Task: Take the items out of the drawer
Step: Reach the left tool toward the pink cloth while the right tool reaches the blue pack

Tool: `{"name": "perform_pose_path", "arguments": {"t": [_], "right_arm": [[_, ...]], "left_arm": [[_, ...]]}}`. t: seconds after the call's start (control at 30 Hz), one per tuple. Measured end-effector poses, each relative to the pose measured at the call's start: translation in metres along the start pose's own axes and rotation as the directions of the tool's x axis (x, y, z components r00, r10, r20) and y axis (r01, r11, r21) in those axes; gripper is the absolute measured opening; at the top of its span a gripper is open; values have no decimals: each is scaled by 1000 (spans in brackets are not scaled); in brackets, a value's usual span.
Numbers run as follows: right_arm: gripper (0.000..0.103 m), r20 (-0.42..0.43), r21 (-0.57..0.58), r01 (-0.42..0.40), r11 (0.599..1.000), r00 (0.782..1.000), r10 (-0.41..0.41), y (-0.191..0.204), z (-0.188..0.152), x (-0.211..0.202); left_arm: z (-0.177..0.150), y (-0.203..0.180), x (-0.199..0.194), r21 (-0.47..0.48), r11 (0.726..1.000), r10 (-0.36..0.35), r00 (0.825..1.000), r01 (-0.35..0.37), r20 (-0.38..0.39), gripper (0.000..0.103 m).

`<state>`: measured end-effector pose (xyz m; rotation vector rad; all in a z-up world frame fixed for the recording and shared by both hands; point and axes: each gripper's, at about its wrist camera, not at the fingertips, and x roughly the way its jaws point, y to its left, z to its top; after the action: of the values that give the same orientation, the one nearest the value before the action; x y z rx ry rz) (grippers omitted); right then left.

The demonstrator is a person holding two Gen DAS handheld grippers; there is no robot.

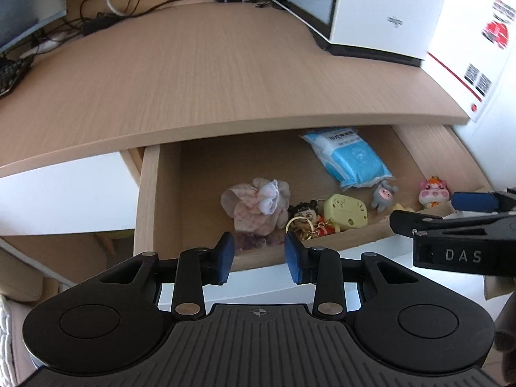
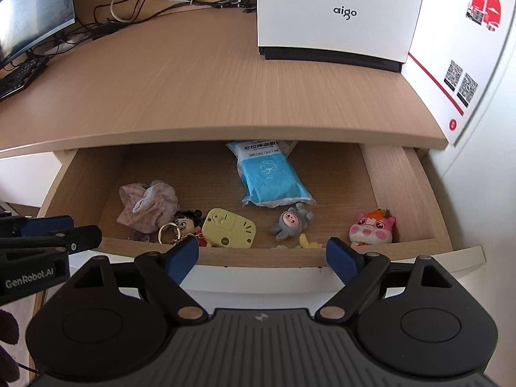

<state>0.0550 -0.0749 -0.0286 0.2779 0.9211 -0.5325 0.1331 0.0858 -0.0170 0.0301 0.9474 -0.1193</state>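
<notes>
With both the left tongs (image 1: pixel 259 256) and right tongs (image 2: pixel 262 259) spread and empty above the open drawer (image 2: pixel 258 254), take the blue pack (image 2: pixel 269 177) lying at its rear, judged light, soft and slippery, across its narrow middle.

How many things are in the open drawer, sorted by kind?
Toy figures: 3, doll keychain, grey plush, pink figurine
Blue packet: 1
Pink cloth bundle: 1
Yellow plastic piece: 1
Small yellow object, partly hidden: 1
Total: 7
</notes>
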Motion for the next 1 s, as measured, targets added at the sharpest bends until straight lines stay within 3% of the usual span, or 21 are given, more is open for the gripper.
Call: {"name": "perform_pose_path", "arguments": {"t": [0.33,0.43,0.7,0.83,1.0], "right_arm": [[87,-21,4,-13,1000,1000,13,0,-27,-19],[87,-30,7,-34,999,999,35,-4,-35,-24],[90,-67,11,-73,997,995,73,-10,-51,-39],[90,-69,89,-95,991,992,102,-29,-53,-50],[90,-43,122,-71,990,996,77,-48,-60,-60]], "left_arm": [[-30,-11,-18,10,1000,-1,1000,1,12,35],[-36,-14,-23,22,999,-46,999,46,-6,35],[-48,-22,-35,37,998,-56,997,58,-56,35],[-49,-23,-38,17,999,-41,997,43,-72,35],[-48,-26,-39,17,1000,-21,997,23,-78,35]]}}
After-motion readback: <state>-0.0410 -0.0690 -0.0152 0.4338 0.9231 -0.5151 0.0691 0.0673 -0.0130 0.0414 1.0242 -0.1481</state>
